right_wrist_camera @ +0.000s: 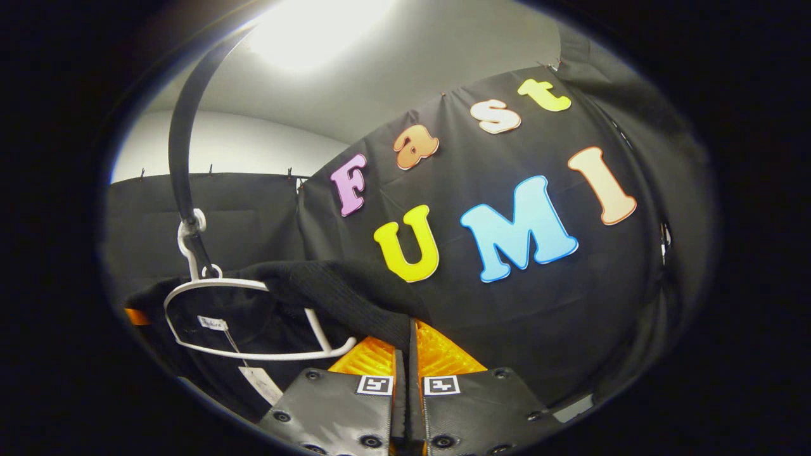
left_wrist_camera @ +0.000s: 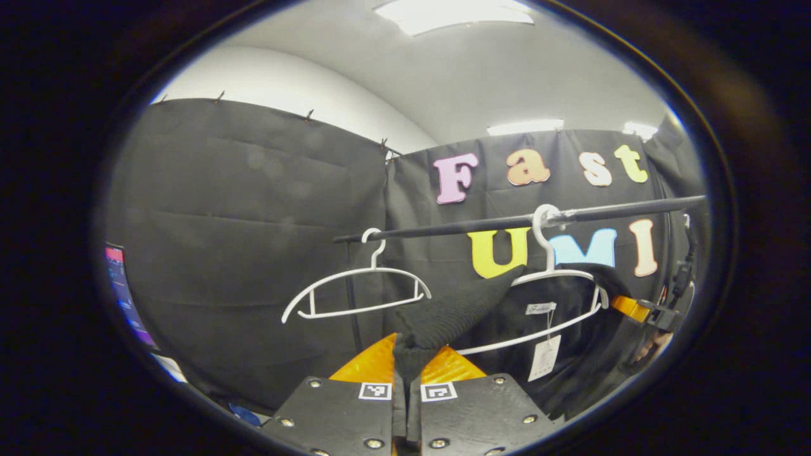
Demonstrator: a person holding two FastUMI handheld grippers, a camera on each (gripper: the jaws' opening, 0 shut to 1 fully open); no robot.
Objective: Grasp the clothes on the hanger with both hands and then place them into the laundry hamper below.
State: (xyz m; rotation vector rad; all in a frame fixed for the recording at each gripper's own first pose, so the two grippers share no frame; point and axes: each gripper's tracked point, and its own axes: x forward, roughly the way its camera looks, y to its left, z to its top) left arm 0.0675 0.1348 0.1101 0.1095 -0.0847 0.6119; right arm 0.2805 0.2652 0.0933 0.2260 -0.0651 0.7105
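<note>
Black cloth walls box in the booth, with a dark rail [left_wrist_camera: 481,223] running across the back. Two white hangers hook over that rail: an empty hanger [left_wrist_camera: 355,292] off to one side and the loaded hanger [left_wrist_camera: 557,297] carrying the black knit garment [left_wrist_camera: 456,313], paper tag [left_wrist_camera: 543,358] dangling below it.

Both grippers have a shoulder each. The left gripper [left_wrist_camera: 405,361] has its fingers clenched on a fold of the knit, which stretches up and away from the tips toward the loaded hanger. Same deal in the right gripper view: the right gripper [right_wrist_camera: 405,354] is pinching the other shoulder, and the garment [right_wrist_camera: 342,297] drapes off toward the hanger [right_wrist_camera: 253,316] and the rail [right_wrist_camera: 180,139] overhead. From the left view you can also spot the far gripper and a bit of hand [left_wrist_camera: 652,345] just past the loaded hanger.

So the sweater's long axis runs between the two grippers, roughly along the rail, with the hanger threaded through the middle. My guess is both ends need to come off the hanger arms together. Both grippers look tilted upward. Hamper's presumably below.
</note>
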